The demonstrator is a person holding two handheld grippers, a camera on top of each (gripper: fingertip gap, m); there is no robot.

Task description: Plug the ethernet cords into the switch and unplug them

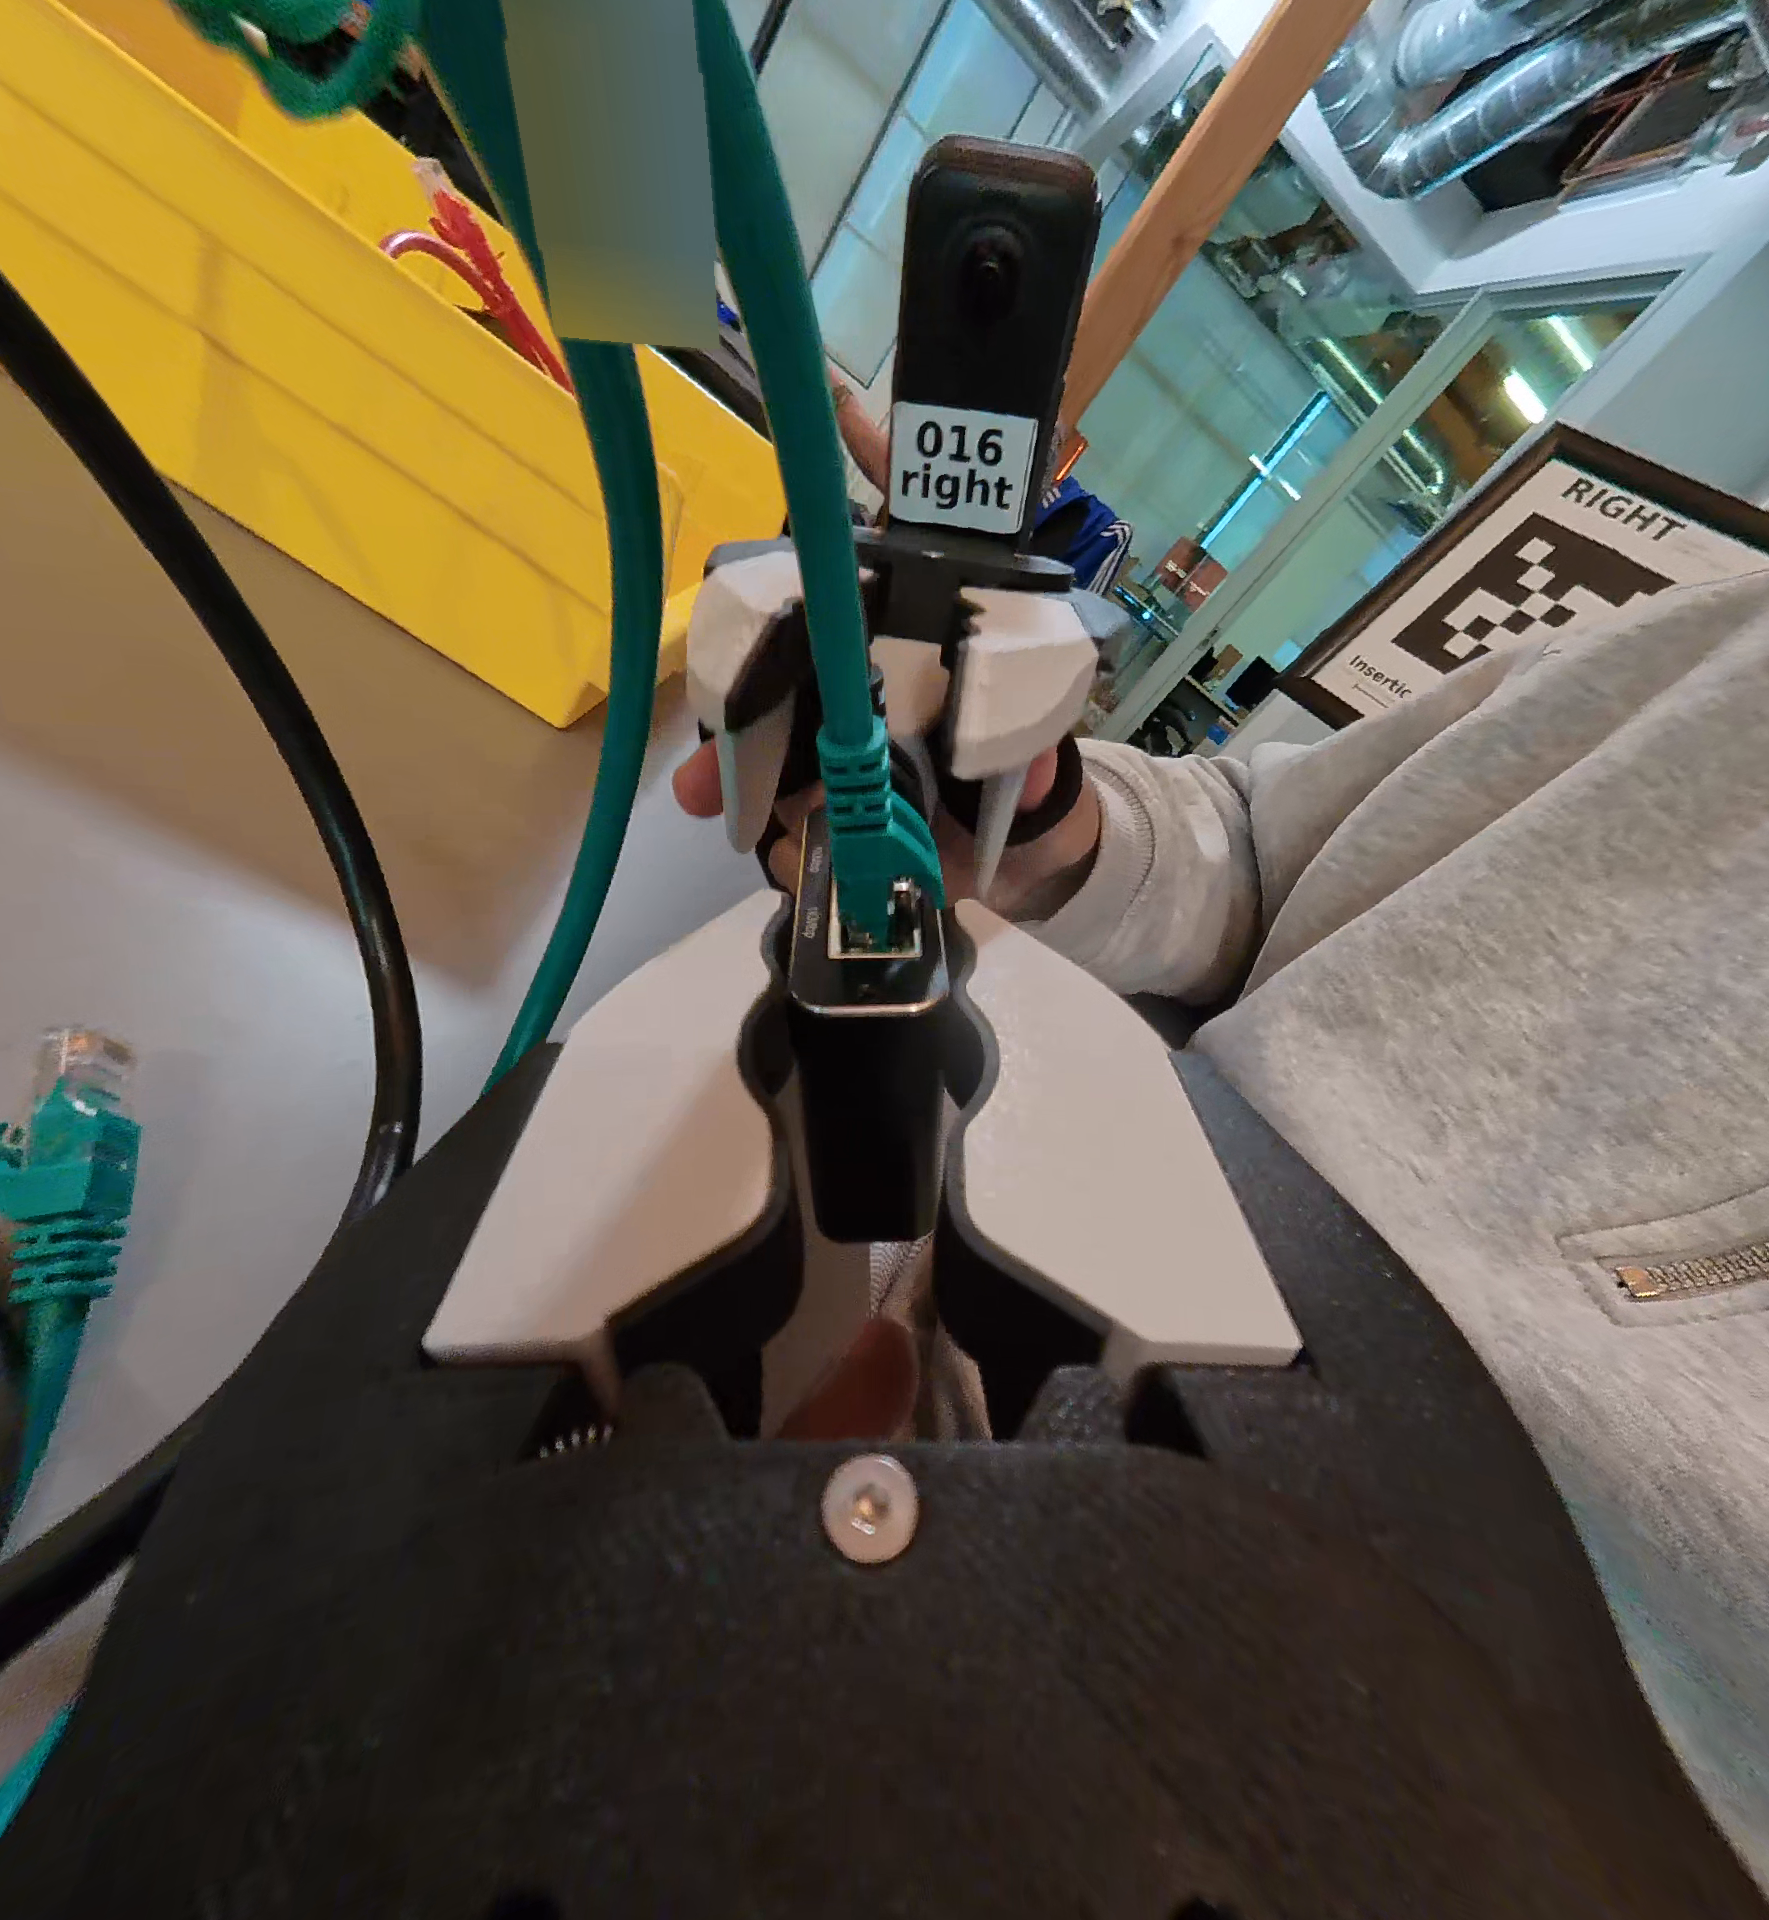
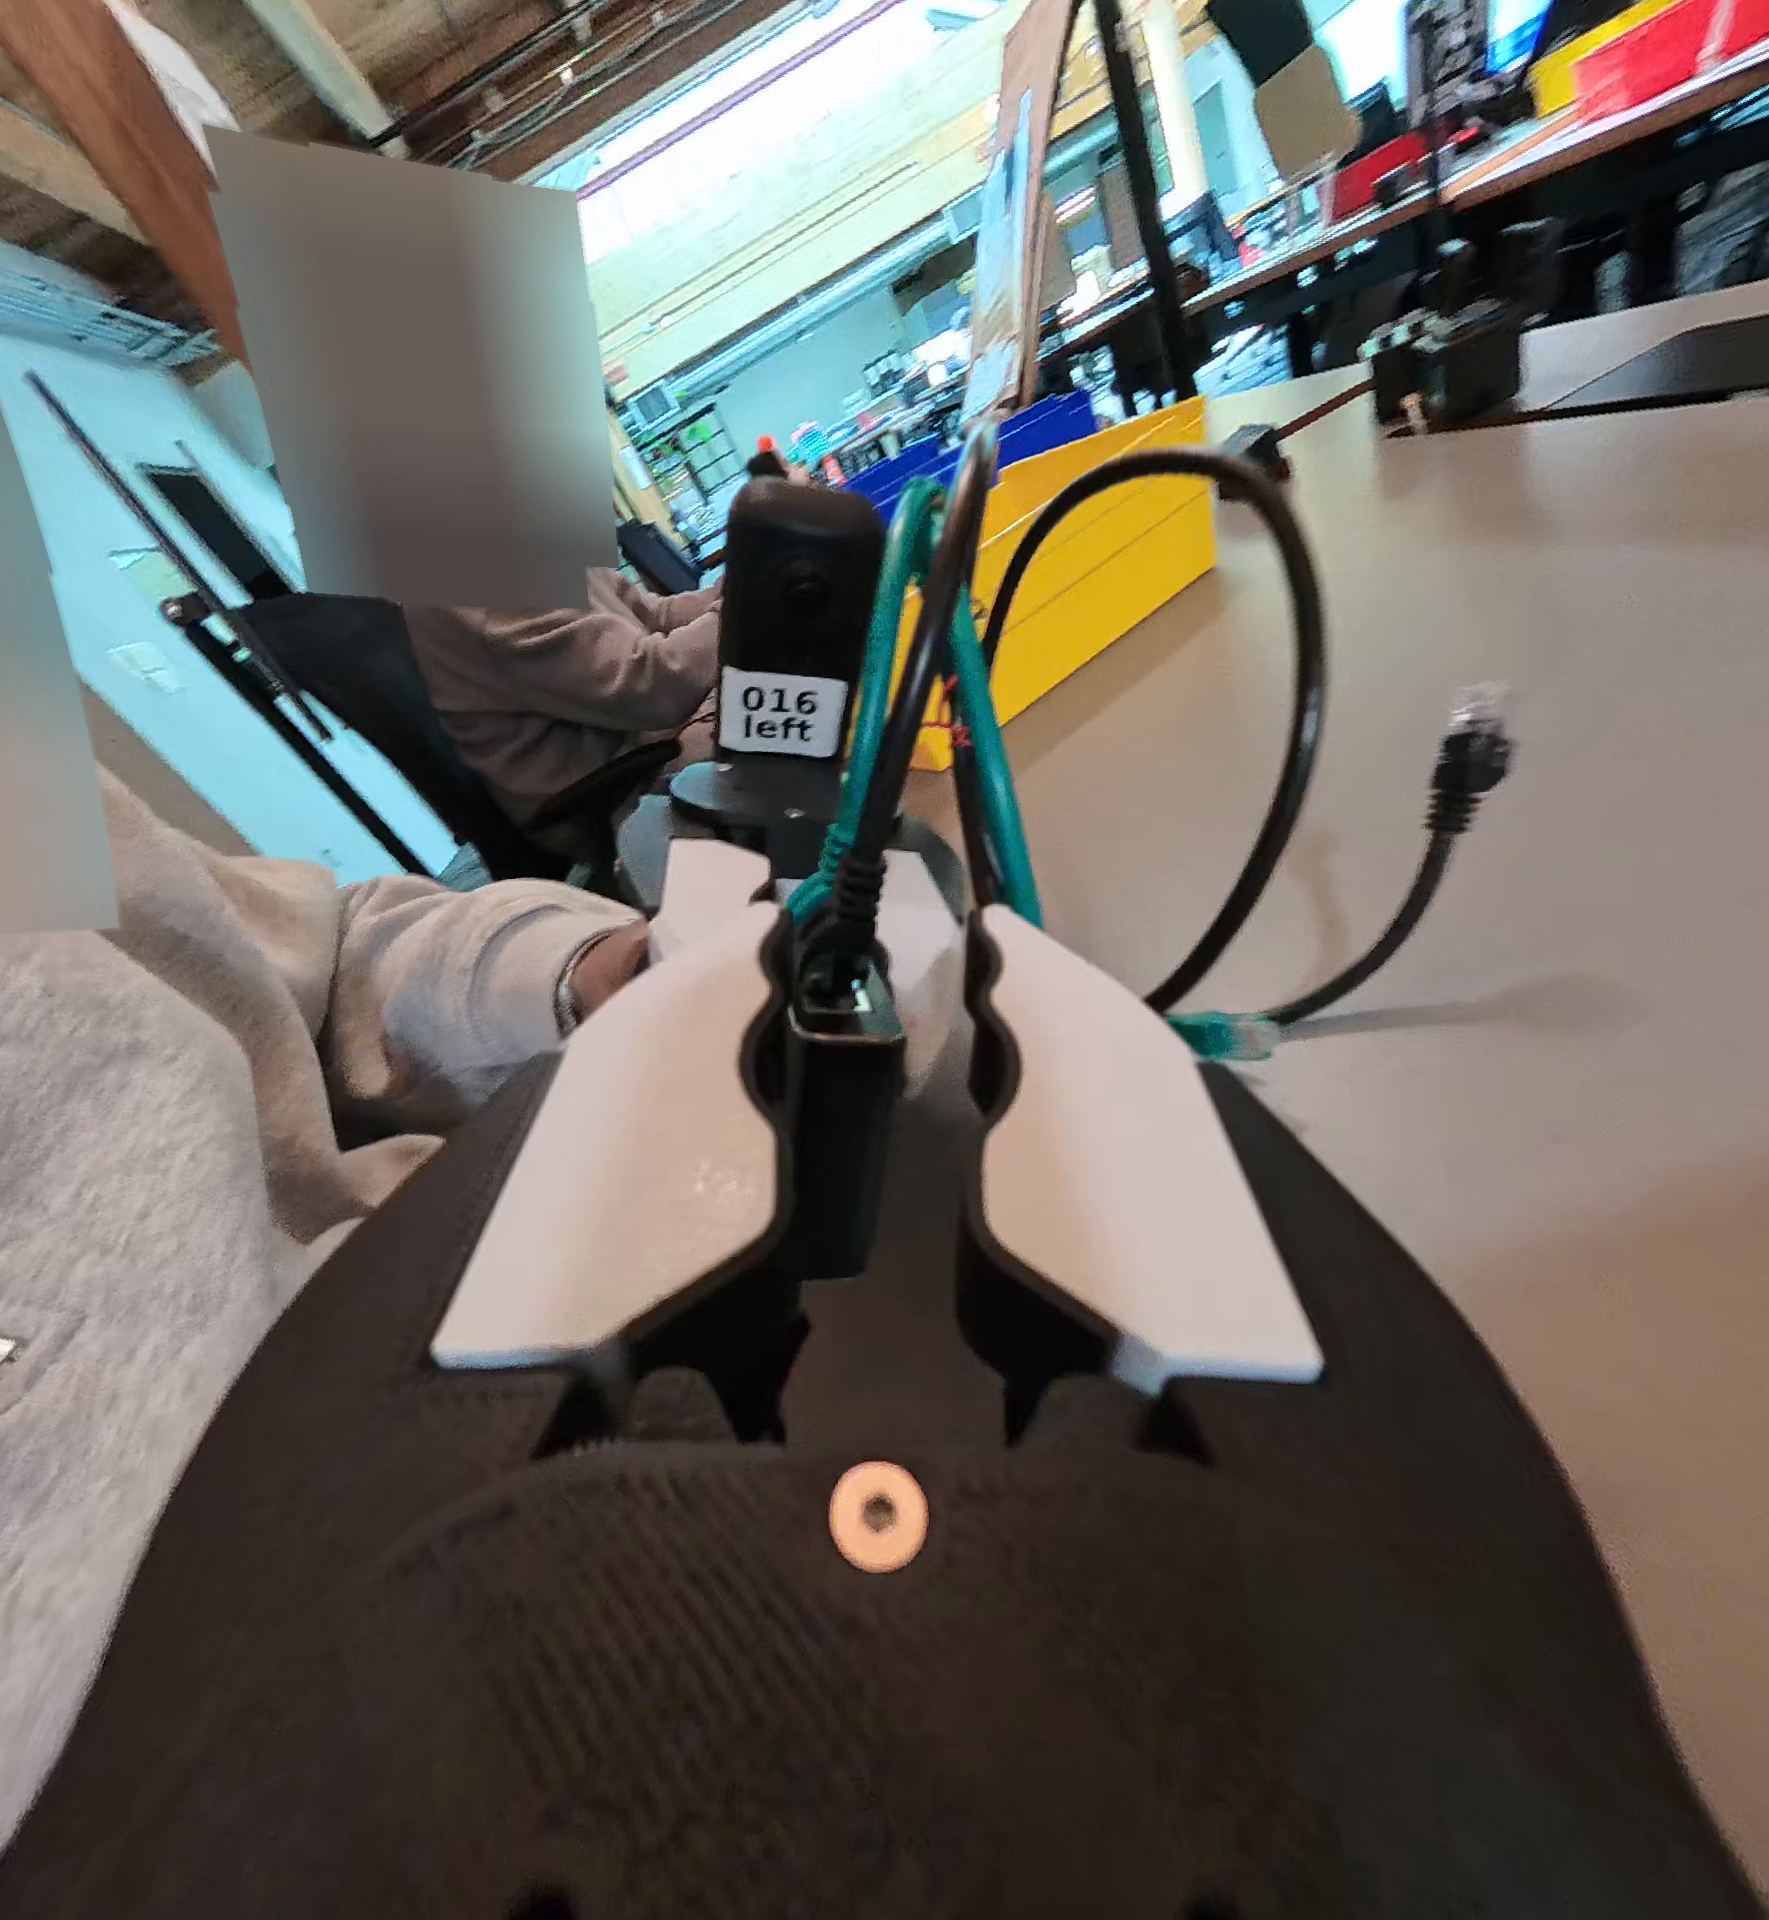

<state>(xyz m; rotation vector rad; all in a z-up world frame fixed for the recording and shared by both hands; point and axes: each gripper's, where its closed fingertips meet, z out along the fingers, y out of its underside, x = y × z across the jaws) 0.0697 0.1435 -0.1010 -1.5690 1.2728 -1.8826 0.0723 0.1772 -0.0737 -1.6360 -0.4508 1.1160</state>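
The small black switch is clamped between the white fingers of my left gripper, ports facing up. A green ethernet plug sits in one port, with an empty port beside it. In the right wrist view a black plug sits in a port of the switch. The green plug is just behind it. My right gripper is open around the switch's end, with a gap on its right side. It faces the left gripper.
A loose green plug lies on the beige table, and a loose black plug lies farther right. A yellow bin holding a red cord stands behind. A grey sleeve and a marker board are to the right.
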